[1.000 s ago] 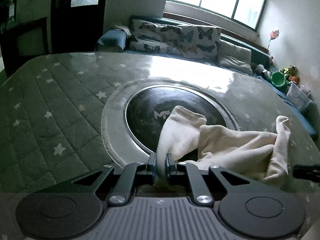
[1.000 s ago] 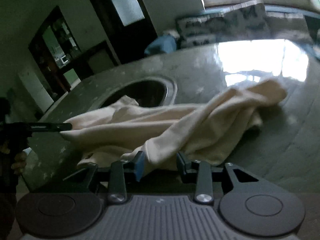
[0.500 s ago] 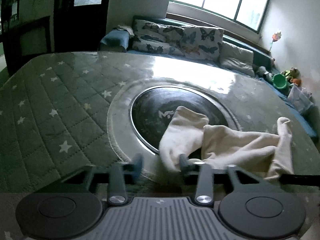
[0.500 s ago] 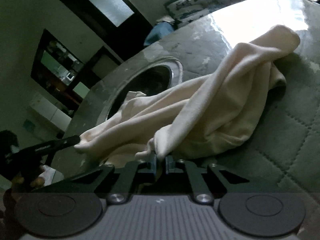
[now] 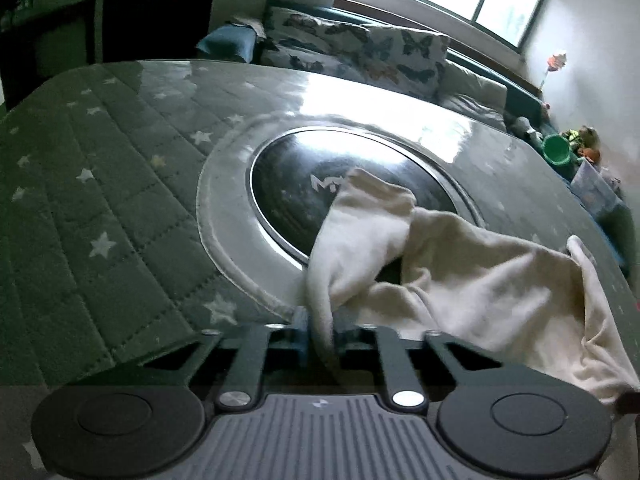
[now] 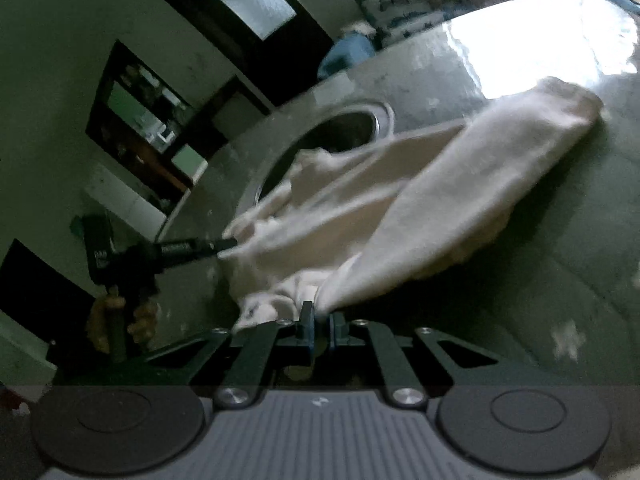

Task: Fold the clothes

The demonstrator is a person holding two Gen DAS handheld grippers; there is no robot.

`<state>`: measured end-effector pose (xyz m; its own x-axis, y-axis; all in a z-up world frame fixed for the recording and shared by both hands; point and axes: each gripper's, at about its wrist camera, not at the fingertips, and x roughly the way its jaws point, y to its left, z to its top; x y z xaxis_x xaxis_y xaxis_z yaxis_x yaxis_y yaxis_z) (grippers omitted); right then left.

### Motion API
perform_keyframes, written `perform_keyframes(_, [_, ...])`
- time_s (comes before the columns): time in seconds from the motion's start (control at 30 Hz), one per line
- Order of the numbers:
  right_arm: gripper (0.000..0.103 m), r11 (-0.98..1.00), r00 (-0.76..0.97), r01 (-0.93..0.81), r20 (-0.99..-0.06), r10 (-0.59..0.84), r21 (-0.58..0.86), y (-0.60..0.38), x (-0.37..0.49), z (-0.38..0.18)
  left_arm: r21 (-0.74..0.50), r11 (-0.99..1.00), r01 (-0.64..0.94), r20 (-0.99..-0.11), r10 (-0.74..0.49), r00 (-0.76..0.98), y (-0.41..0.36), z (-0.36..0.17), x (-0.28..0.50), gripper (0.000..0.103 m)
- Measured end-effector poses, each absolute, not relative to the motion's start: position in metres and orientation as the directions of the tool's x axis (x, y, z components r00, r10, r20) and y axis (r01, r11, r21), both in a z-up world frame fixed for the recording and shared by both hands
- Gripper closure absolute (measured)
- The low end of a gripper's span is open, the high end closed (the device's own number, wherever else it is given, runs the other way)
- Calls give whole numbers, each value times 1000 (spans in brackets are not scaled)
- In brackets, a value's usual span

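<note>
A cream garment [image 5: 460, 280] lies crumpled on the table, partly over a round dark inset [image 5: 288, 184]. My left gripper [image 5: 320, 336] has its jaws closing tight on a fold at the garment's near left end, and the pads press on the cloth. In the right wrist view the same garment [image 6: 420, 200] stretches toward the bright far side. My right gripper [image 6: 320, 328] is shut on a bunched edge of it. The left gripper [image 6: 228, 246] also shows there, pinching the cloth's left end, with a hand [image 6: 120, 316] on its grip.
The table wears a green quilted cover with stars [image 5: 100, 200]. Behind it stands a sofa with butterfly cushions [image 5: 360, 52], and a green bucket [image 5: 556, 150] and toys sit at the far right. Dark doorways [image 6: 240, 12] show at the left.
My left gripper opened, sank a little and shut again on the garment's fold. My right gripper closed on the edge that lay between its fingers, then shifted and rolled, pulling the cloth taut.
</note>
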<state>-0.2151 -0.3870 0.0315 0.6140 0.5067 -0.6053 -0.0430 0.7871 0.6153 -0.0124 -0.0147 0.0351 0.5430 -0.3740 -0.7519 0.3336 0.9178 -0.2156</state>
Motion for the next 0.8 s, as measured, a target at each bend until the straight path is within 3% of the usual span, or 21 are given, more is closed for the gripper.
perform_keyframes(0.27, [89,843,575,-50,-674,463,536,-390,-224,37,-137,919,369,-762,-336,553,-5,42,-33,95])
perform_keyframes(0.43, [84,916,649,-24,-690,319,400,-414,-211,60,-103,918,384,-761,-321,564,0,50,-39,80])
perform_keyframes(0.57, [68,952,722,66,-673,161,299,-446,-183,67,-79,923,377,-739,-308,599,3,65,-38,62])
perform_keyframes(0.6, [68,956,733,97,-669,121,279,-456,-175,66,-71,925,373,-733,-302,610,5,69,-38,57])
perform_keyframes(0.8, [68,905,744,296,-668,-18,305,-510,-125,38,-77,923,376,-707,-317,632,-3,82,-29,50])
